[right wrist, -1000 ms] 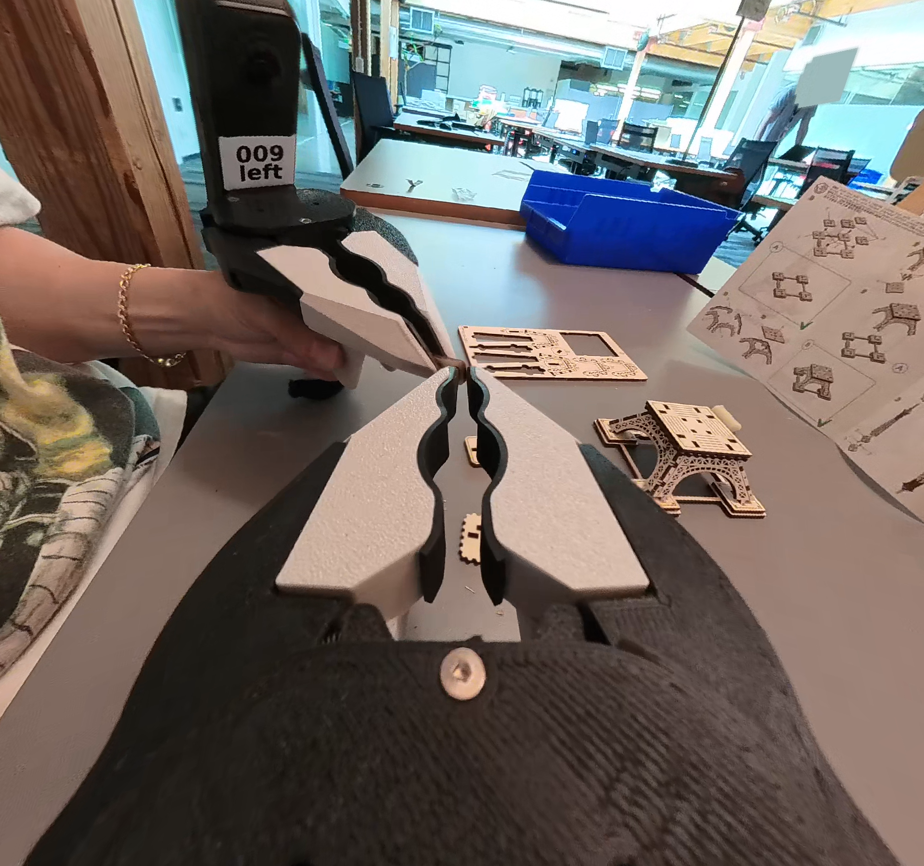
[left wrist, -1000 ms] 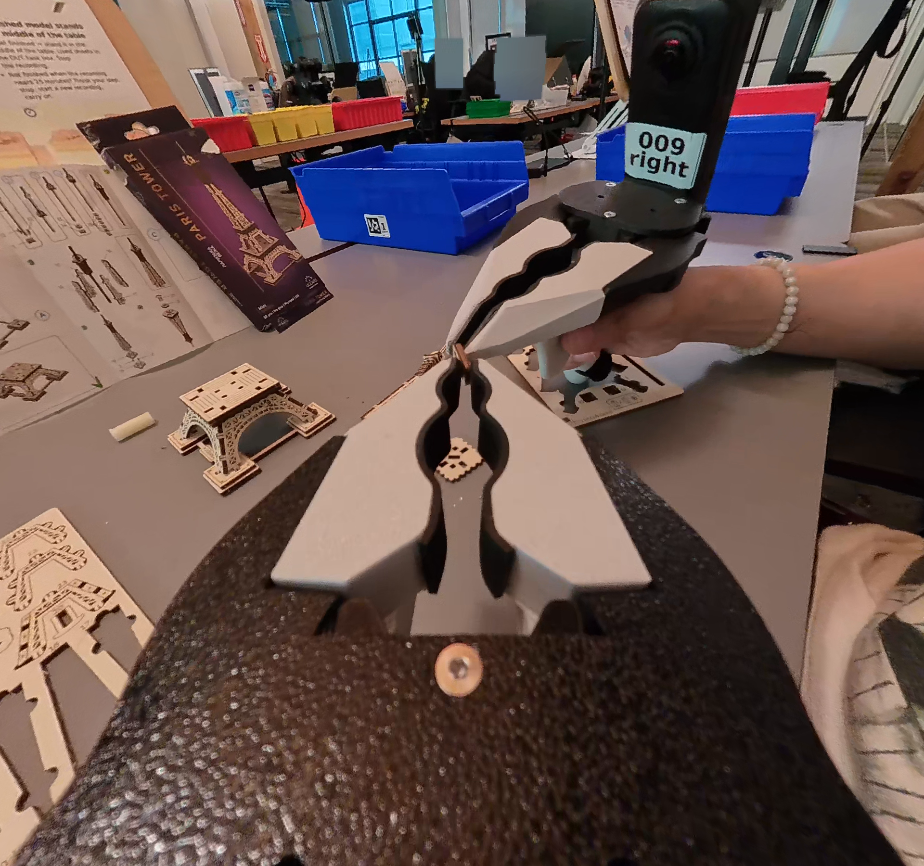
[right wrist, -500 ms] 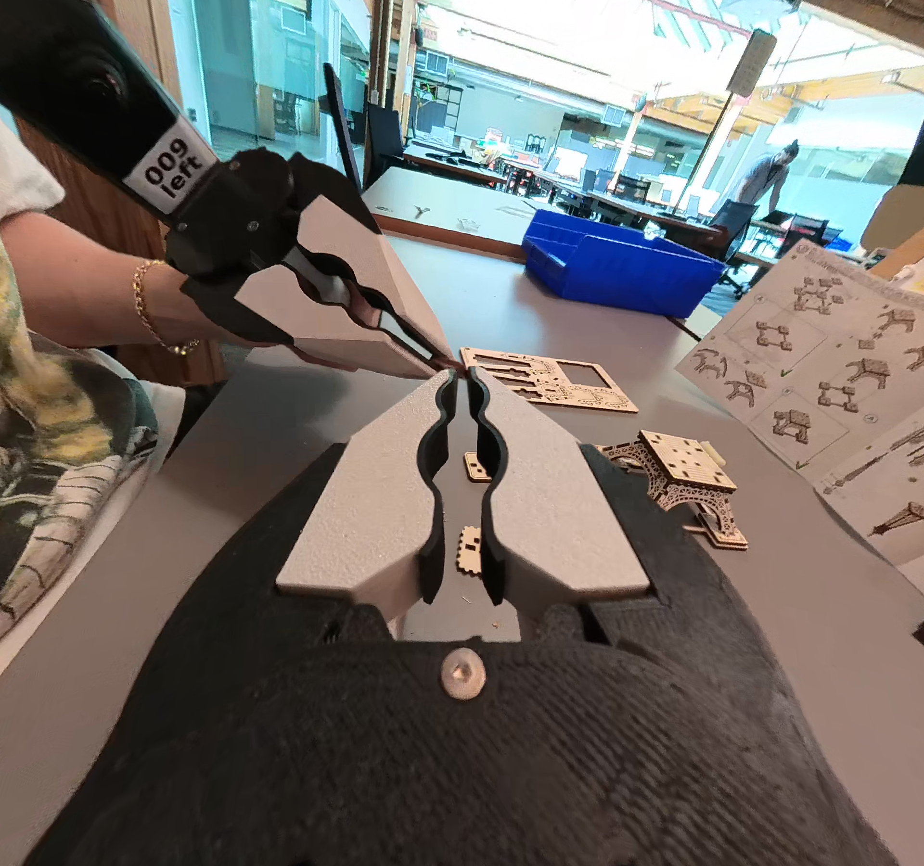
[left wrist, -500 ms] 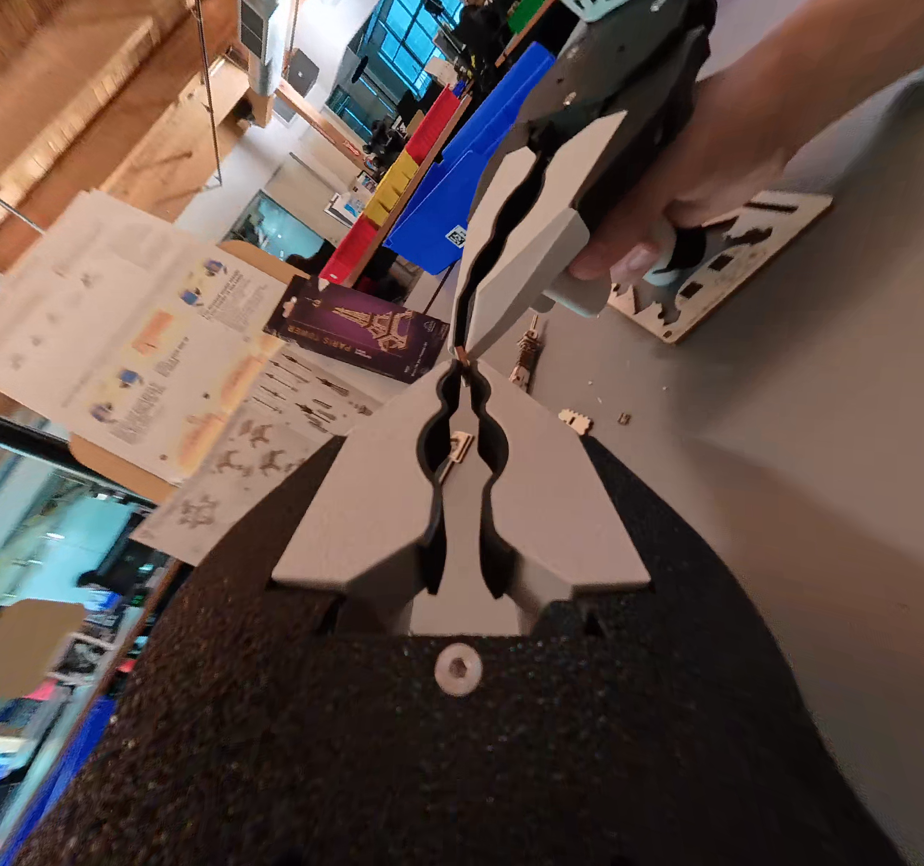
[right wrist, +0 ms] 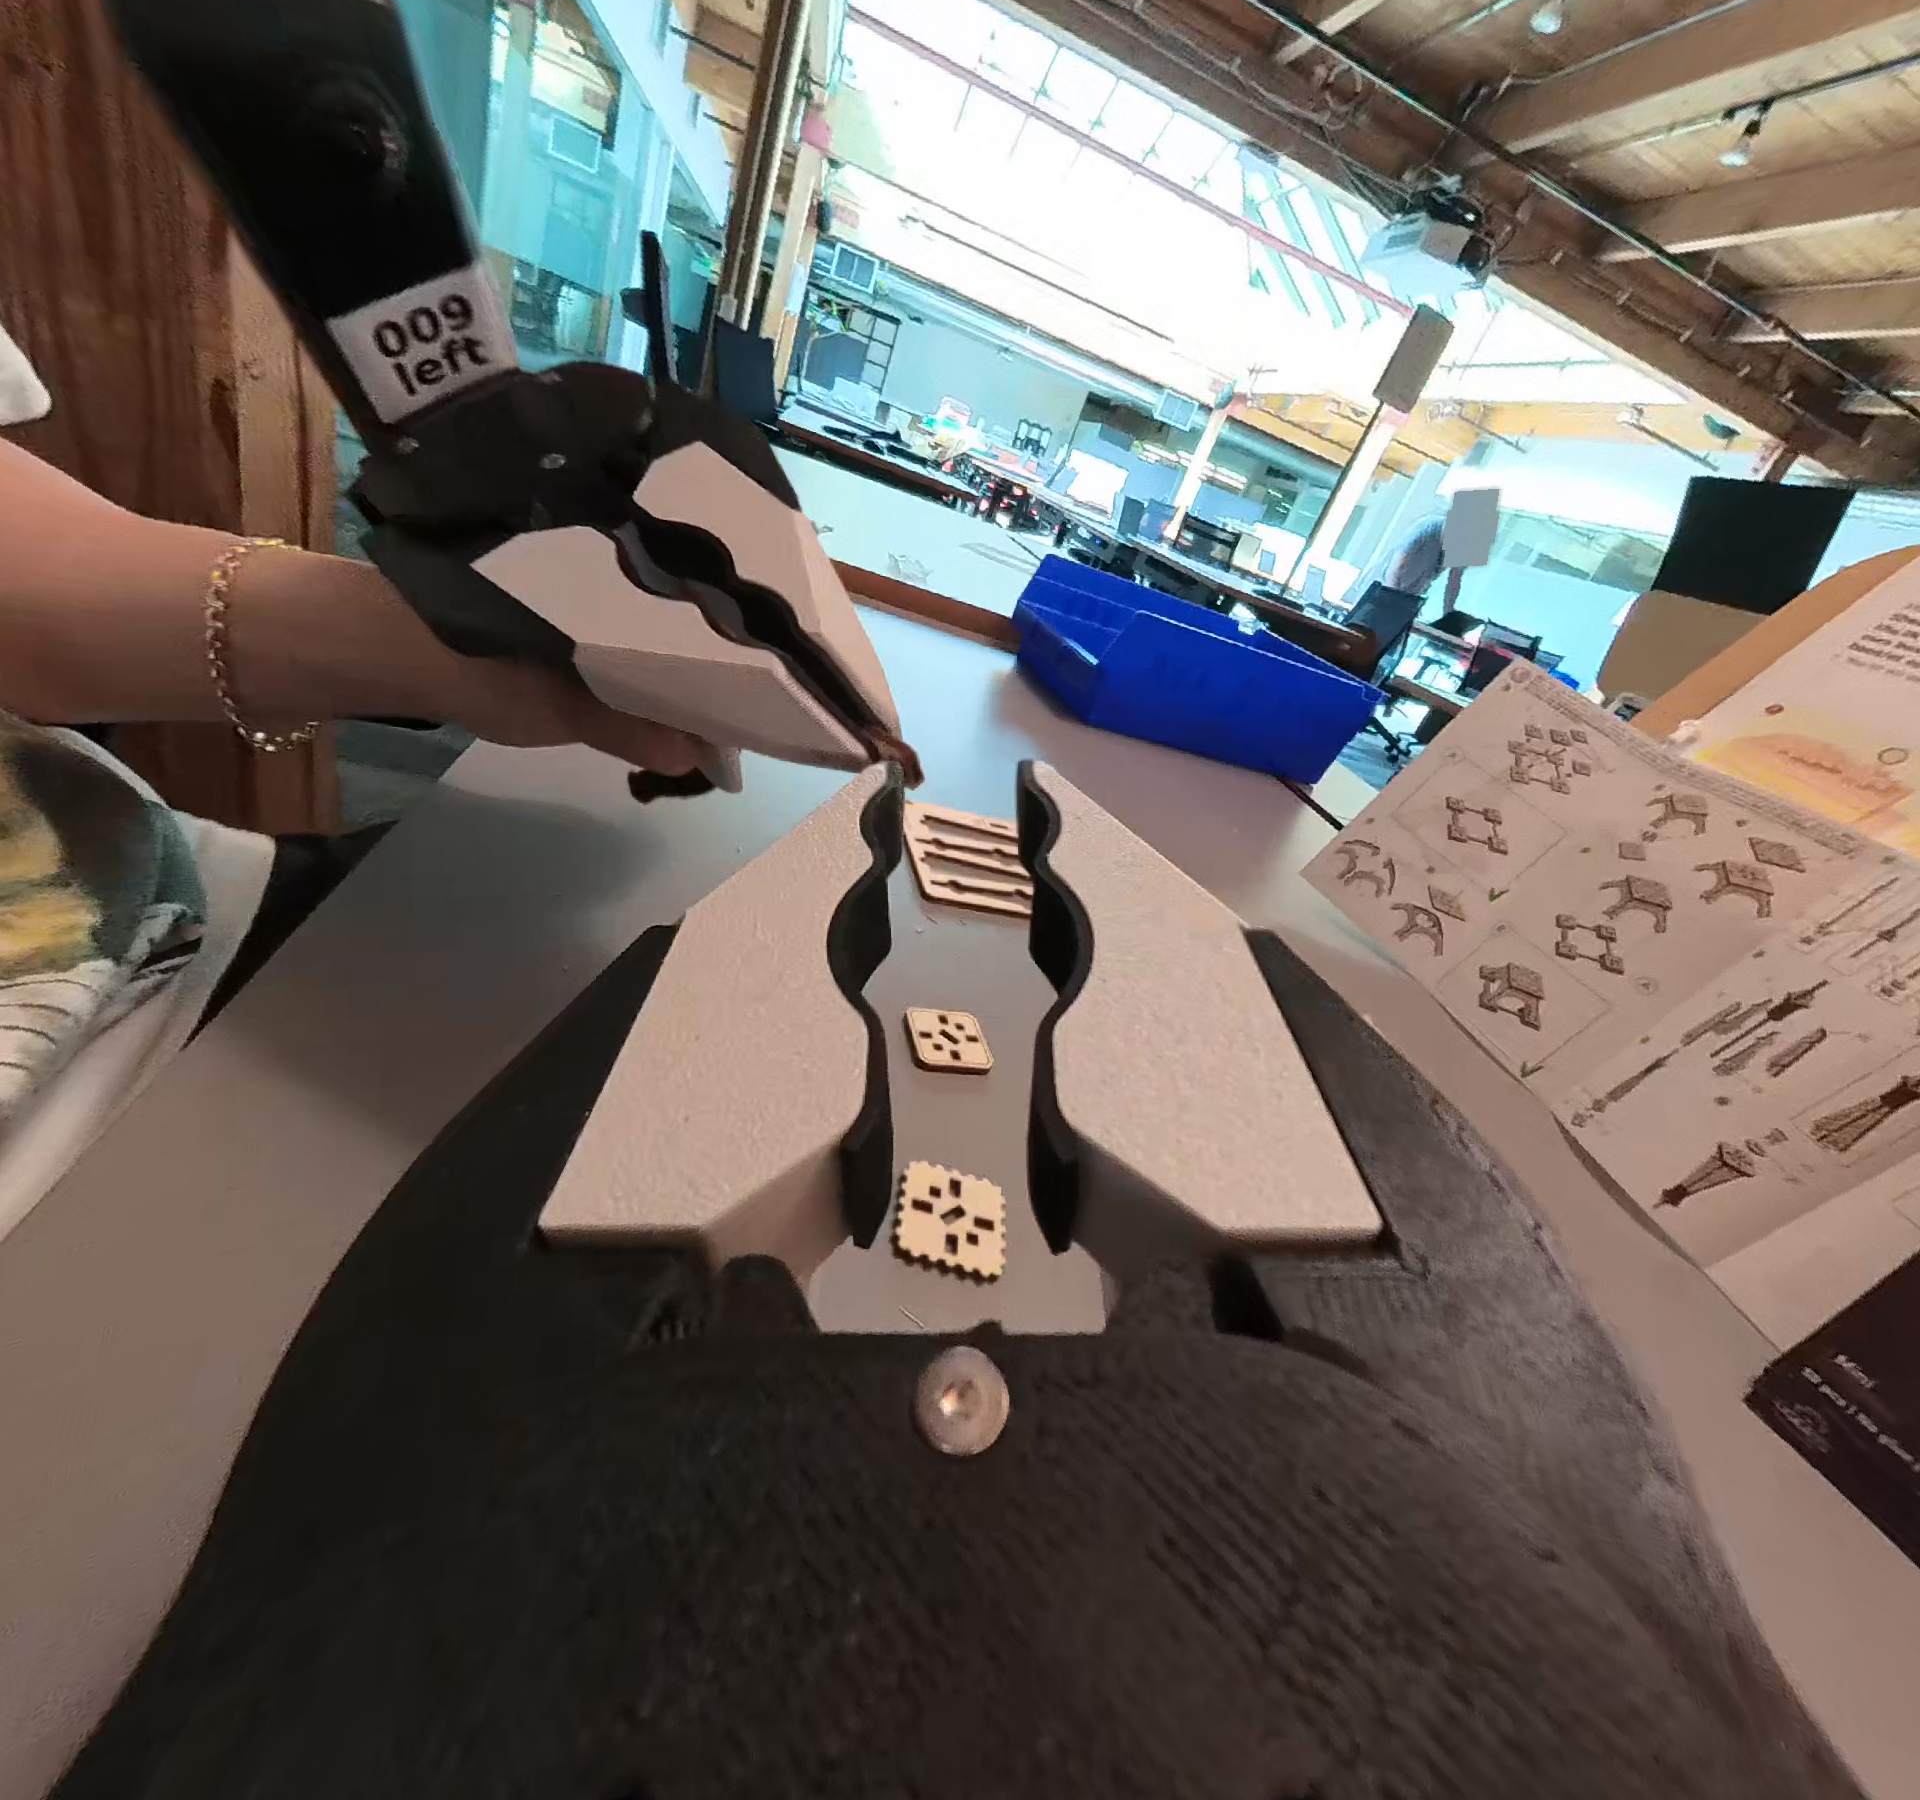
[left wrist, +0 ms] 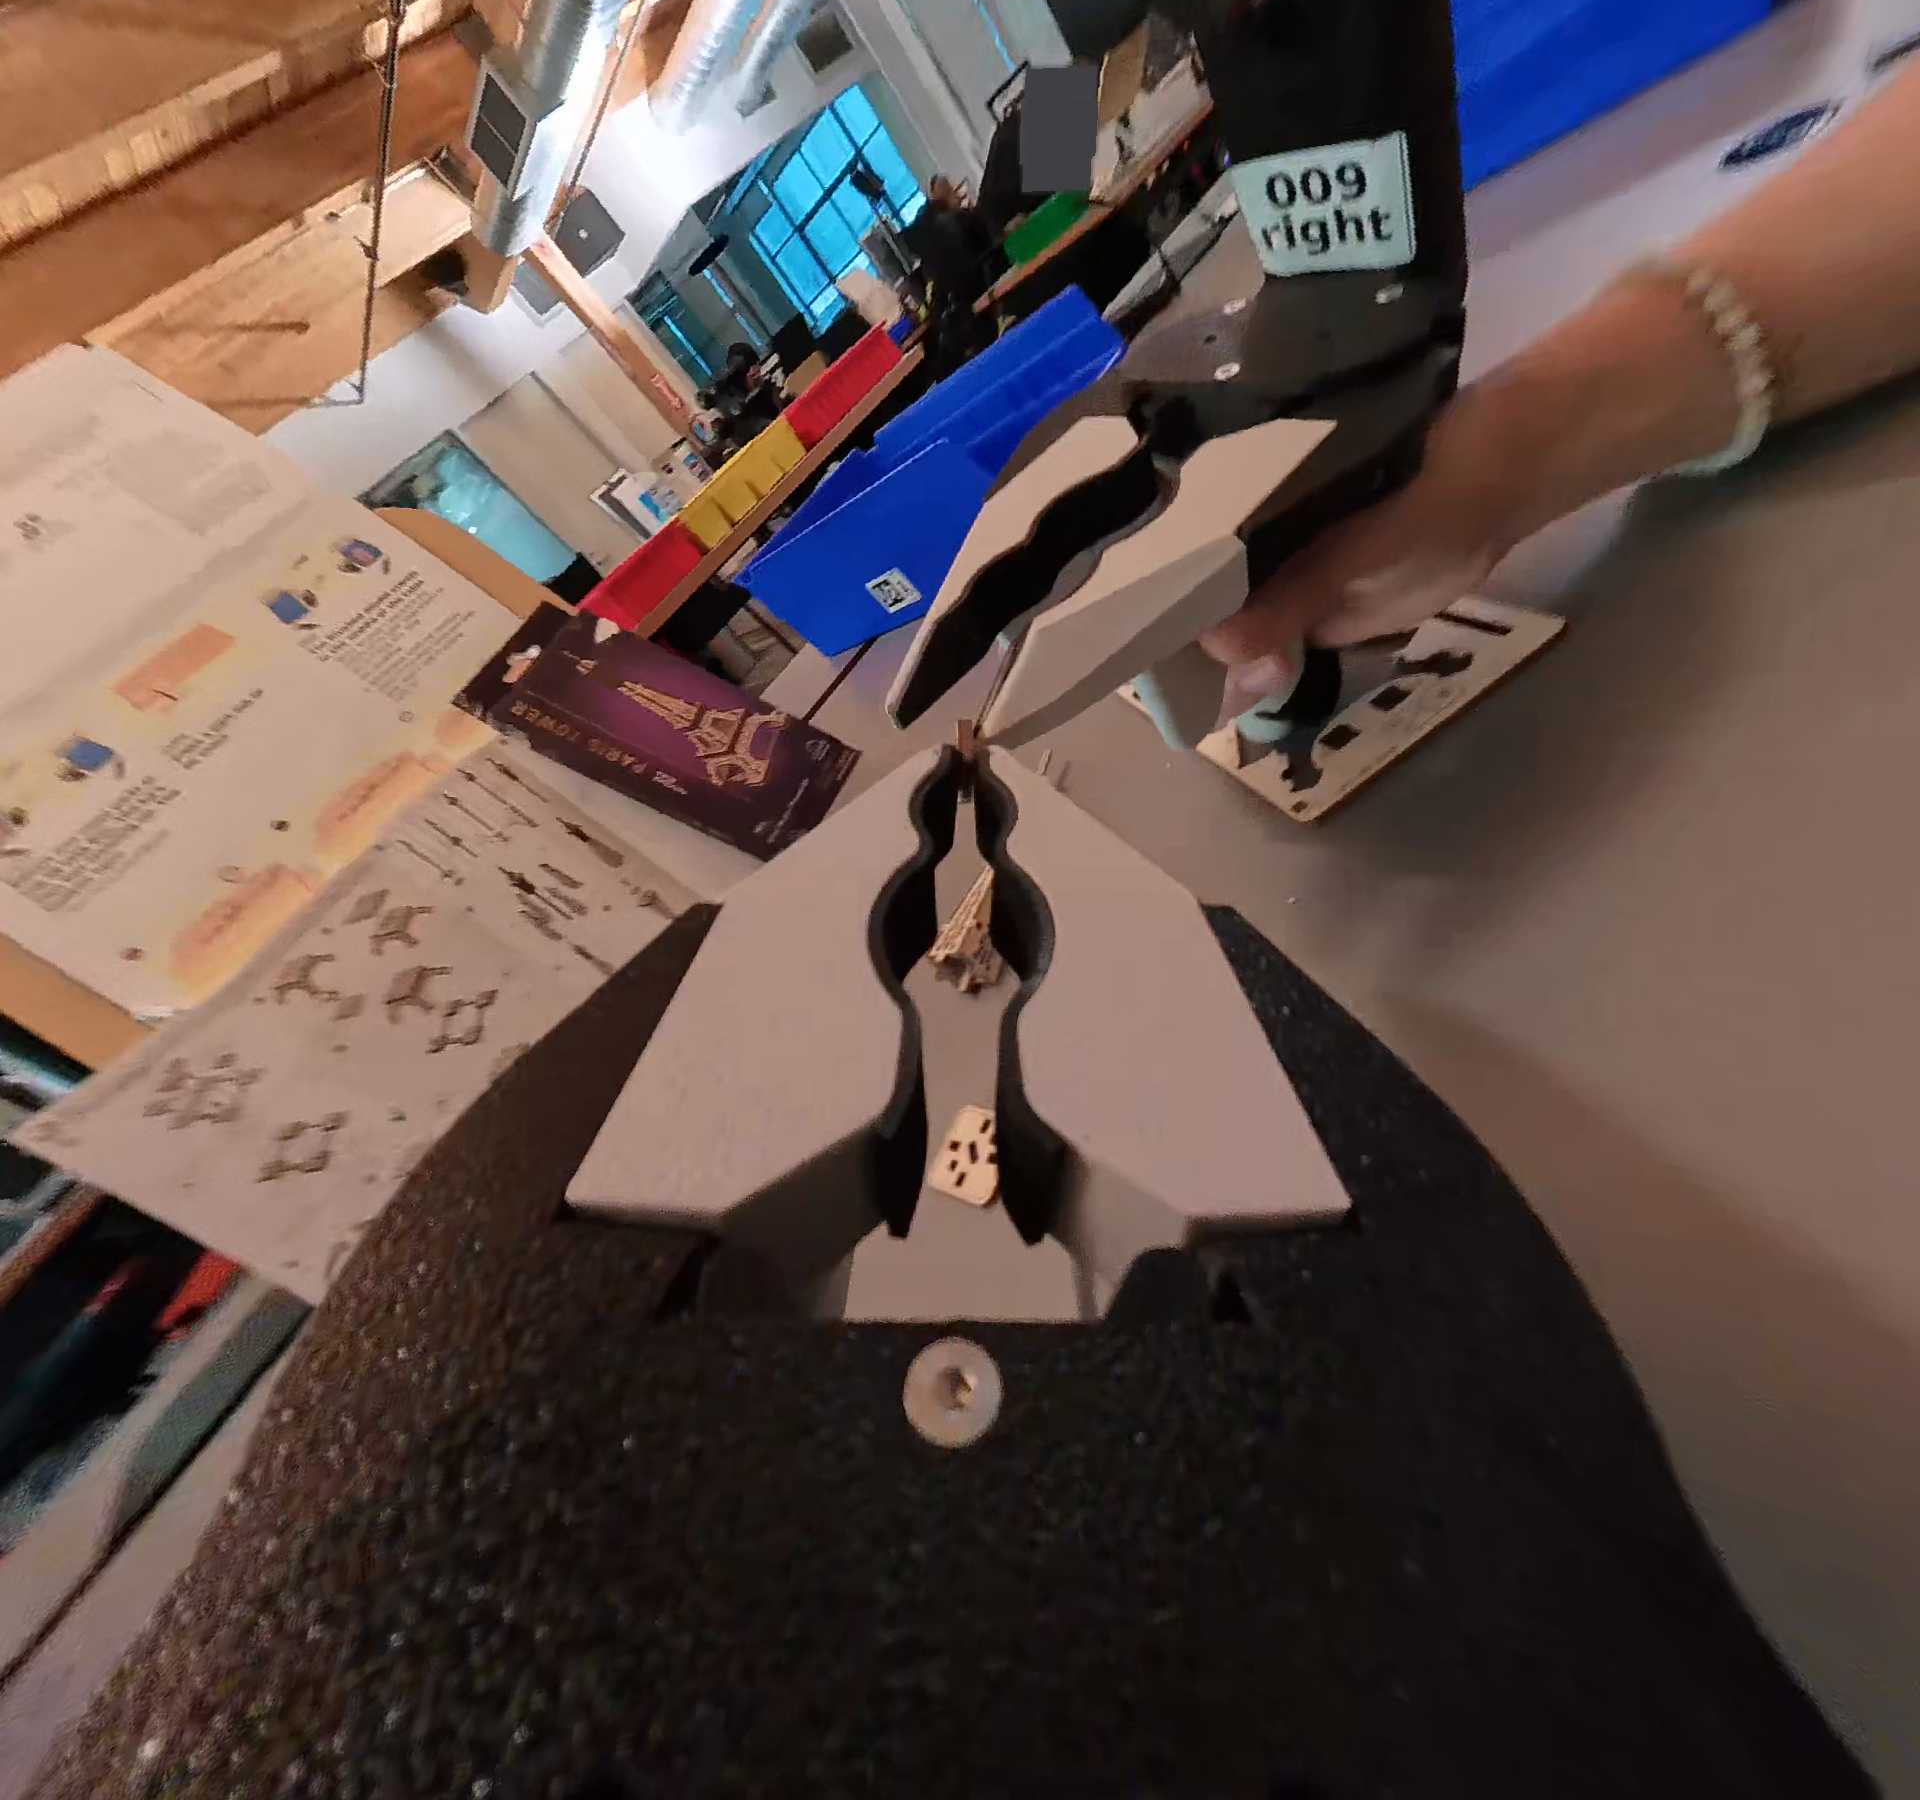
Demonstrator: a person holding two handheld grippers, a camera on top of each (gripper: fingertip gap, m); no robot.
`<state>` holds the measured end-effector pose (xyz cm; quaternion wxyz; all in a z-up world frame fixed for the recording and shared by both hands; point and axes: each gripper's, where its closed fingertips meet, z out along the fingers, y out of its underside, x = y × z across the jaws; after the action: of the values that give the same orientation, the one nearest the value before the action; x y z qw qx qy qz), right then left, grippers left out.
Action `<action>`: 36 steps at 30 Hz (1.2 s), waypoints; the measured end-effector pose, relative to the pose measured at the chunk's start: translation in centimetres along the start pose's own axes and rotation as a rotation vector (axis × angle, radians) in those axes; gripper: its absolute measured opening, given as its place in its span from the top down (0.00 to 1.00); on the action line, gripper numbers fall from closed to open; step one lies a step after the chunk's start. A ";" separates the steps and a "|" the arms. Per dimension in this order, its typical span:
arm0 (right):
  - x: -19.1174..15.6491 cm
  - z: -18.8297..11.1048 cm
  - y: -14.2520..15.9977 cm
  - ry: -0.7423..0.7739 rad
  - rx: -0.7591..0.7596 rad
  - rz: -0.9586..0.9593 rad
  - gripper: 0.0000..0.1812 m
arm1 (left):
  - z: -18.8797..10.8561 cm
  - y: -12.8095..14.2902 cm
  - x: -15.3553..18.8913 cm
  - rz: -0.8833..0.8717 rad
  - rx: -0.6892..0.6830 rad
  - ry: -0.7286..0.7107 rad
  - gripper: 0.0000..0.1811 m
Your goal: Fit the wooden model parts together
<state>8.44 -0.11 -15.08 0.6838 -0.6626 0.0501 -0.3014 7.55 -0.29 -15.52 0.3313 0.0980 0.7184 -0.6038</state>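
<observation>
My left gripper [left wrist: 966, 776] is shut on a small thin wooden part [left wrist: 968, 736] that sticks out of its tips. My right gripper [right wrist: 956, 779] is open and empty; its left fingertip touches or nearly touches that part [right wrist: 902, 765]. The two grippers meet tip to tip above the grey table [right wrist: 520, 898]. In the left wrist view the right gripper [left wrist: 951, 724] shows with its jaws spread around the part. Two small square wooden plates [right wrist: 948, 1038] [right wrist: 951, 1220] lie on the table under the right gripper. A wooden tower section [left wrist: 971, 929] lies under the left one.
A cut-out wooden sheet [right wrist: 966, 862] lies beyond the plates, another [left wrist: 1382, 701] under the right hand. Blue bins [right wrist: 1195, 690] [left wrist: 914, 545] stand farther back. Instruction sheets [right wrist: 1610, 919] and a dark kit box [left wrist: 675, 742] stand at the side. The tips of both grippers are at nearly the same place.
My right gripper has opened and let go of the small part. The left gripper stays shut on it. Both grippers have tilted, and the left has lifted.
</observation>
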 end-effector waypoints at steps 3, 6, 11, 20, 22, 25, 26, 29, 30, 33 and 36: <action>0.0 0.0 -0.3 0.002 0.008 -0.007 0.88 | -0.2 -0.2 0.0 -0.072 0.027 0.026 1.00; -0.6 0.0 -0.3 -0.027 0.004 -0.033 0.92 | -0.2 -0.3 0.3 -0.167 0.036 0.072 1.00; -1.5 0.3 0.4 -0.064 -0.049 -0.062 0.99 | -0.3 0.3 0.5 -0.296 0.041 0.120 0.99; -1.9 0.2 0.2 -0.115 -0.026 -0.027 0.99 | -0.6 0.2 0.8 -0.128 0.022 0.114 0.99; -2.0 0.3 0.5 -0.101 -0.039 -0.057 0.99 | -0.7 0.4 0.9 -0.069 0.000 0.130 1.00; -2.4 0.2 0.4 -0.114 -0.042 -0.108 1.00 | -1.0 0.3 1.2 -0.109 0.011 0.193 0.99; -2.4 0.2 0.3 -0.111 -0.045 -0.116 1.00 | -1.1 0.2 1.2 -0.132 0.021 0.198 0.99; -2.1 0.4 0.0 -0.081 -0.048 -0.122 1.00 | -1.1 -0.1 0.8 -0.191 0.046 0.164 0.99; -2.0 0.4 -0.2 -0.066 -0.044 -0.121 1.00 | -1.0 -0.2 0.5 -0.194 0.056 0.134 0.99; -1.5 0.5 -0.2 -0.007 -0.060 -0.159 1.00 | -0.8 -0.2 0.1 -0.204 0.053 0.064 1.00; -1.5 0.6 0.1 0.007 -0.078 -0.169 1.00 | -0.8 0.2 0.1 -0.301 0.059 0.074 0.99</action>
<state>7.58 1.14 -15.54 0.6292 -0.6897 0.0081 -0.3582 7.26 0.49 -15.68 0.2074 0.0213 0.7188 -0.6632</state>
